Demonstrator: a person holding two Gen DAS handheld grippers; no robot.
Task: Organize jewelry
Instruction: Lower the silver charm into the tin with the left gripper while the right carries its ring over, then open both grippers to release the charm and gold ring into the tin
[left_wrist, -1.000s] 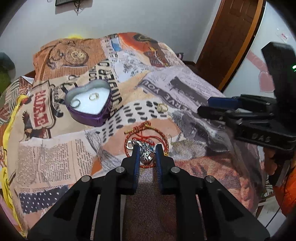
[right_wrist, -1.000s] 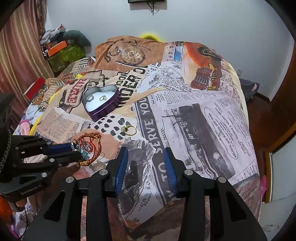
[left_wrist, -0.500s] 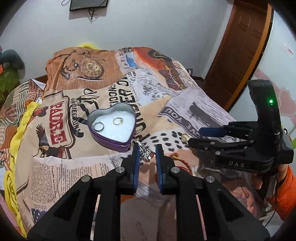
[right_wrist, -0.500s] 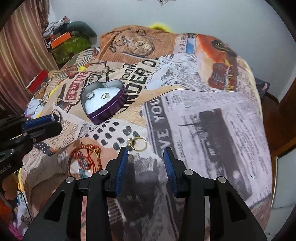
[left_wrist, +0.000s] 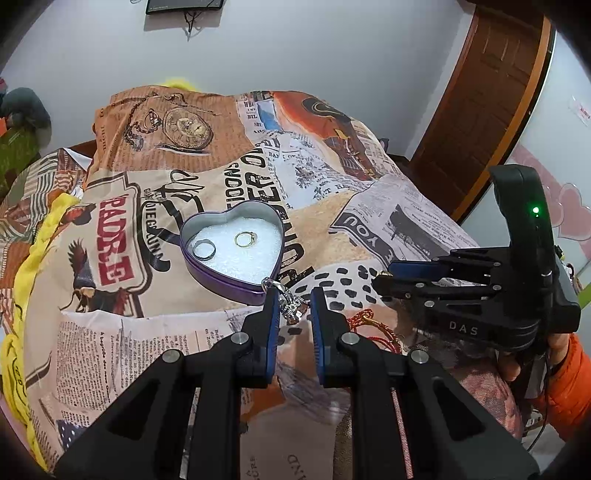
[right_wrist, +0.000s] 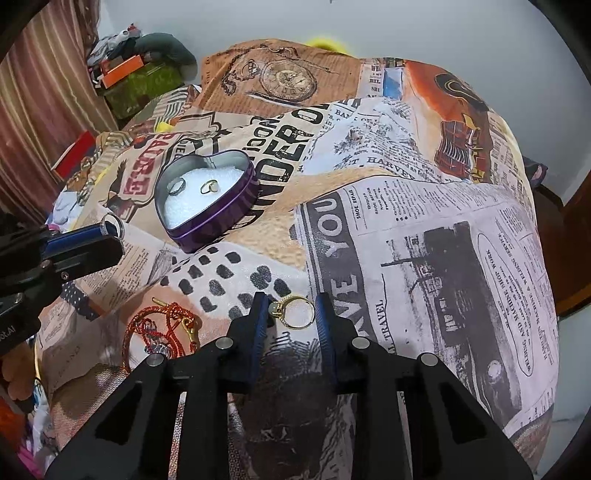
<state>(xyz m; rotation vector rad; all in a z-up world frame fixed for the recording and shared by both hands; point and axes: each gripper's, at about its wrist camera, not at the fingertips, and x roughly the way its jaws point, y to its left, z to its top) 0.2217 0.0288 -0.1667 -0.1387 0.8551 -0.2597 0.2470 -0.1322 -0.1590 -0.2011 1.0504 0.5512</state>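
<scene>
The right tool (right_wrist: 290, 314) has just been closing around the gold ring (right_wrist: 294, 313) on the bed (right_wrist: 424, 229), short of the heart tin (right_wrist: 207, 199); pad contact is unclear. The left tool (left_wrist: 291, 308), pinching a silver charm (left_wrist: 290, 304), now hovers at the tin's near rim, having carried it off the red cord (right_wrist: 162, 328).
</scene>
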